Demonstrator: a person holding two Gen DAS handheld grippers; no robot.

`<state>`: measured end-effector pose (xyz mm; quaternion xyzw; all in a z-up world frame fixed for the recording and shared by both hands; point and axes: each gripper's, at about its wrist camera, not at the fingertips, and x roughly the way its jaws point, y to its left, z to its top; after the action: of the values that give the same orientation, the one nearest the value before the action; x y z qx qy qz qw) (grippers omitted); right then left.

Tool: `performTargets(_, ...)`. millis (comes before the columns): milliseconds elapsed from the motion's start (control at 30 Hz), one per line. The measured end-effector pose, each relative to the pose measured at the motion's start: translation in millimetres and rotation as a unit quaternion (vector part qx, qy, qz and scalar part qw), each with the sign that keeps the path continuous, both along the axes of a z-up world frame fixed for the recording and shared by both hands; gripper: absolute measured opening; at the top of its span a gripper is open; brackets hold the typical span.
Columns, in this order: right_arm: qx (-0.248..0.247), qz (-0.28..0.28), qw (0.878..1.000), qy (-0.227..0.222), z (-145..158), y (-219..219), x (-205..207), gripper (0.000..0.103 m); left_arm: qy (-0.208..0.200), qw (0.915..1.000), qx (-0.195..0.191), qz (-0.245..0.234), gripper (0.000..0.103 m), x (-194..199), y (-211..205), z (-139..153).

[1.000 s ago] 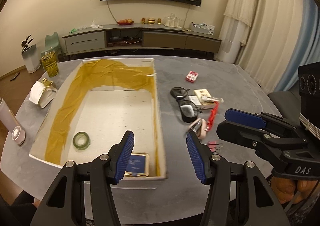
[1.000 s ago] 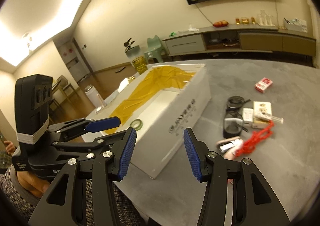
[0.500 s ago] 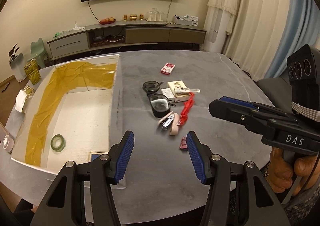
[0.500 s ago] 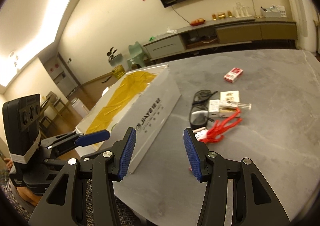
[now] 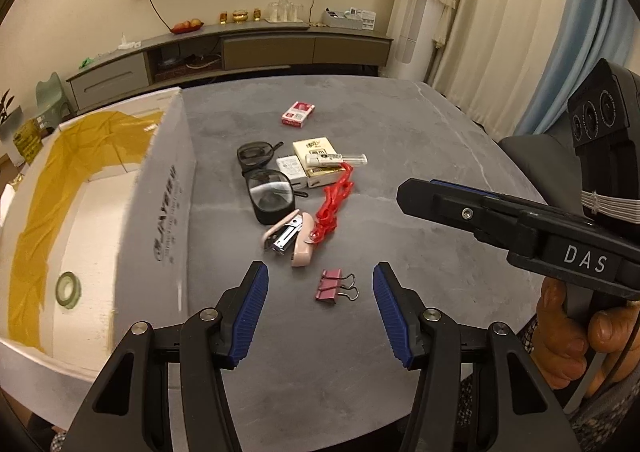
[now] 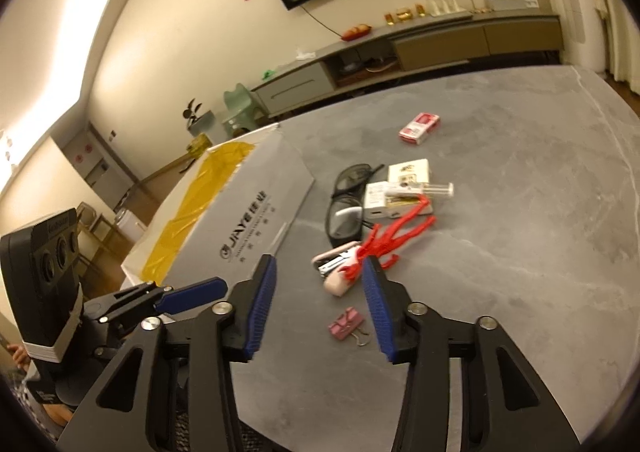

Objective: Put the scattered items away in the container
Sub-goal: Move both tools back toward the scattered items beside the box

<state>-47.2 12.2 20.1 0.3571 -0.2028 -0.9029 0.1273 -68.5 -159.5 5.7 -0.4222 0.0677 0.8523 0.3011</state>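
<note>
A: What stays hidden here?

B: In the right wrist view the white box [image 6: 224, 212] shows mostly its grey printed outer wall and a strip of yellow lining; its floor is out of sight; the lettering is blurred. The binder clip [image 6: 346, 325] is partly covered by one of the right tongs' [image 6: 318, 306] blue pads.

A: And the other camera?

B: The left wrist view looks down into the box [image 5: 100, 212]; a roll of green tape [image 5: 67, 289] lies on its floor, seen nowhere else. The pink clip [image 5: 334, 284] lies whole on the grey tabletop [image 5: 420, 140], between the pads of the left tongs [image 5: 320, 314].

A: The tongs?

B: Both pairs stand apart, holding nothing; the right tongs appear from the side in the left view, gripped by a hand [image 5: 576, 332] cut off at the edge.

A: The loose items?

B: On the tabletop right of the box: stapler [image 5: 290, 238] touching a red chain [image 5: 334, 200], glasses [image 5: 266, 180], small cartons [image 5: 314, 164], a red pack [image 5: 298, 114] well apart.
</note>
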Motion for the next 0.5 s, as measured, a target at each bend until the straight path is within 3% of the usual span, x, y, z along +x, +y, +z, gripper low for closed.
performTargets(333, -0.003, -0.014, 1.000, -0.025, -19, 10, -12, 0.044, -0.021, 0.9998, 0.000, -0.007, 0.056, -18, 17, -23)
performTargets(500, -0.001, -0.023, 0.999, -0.043, -32, 14, -19, 0.039, -0.028, 0.9996, 0.004, -0.004, 0.056, -32, 22, -35)
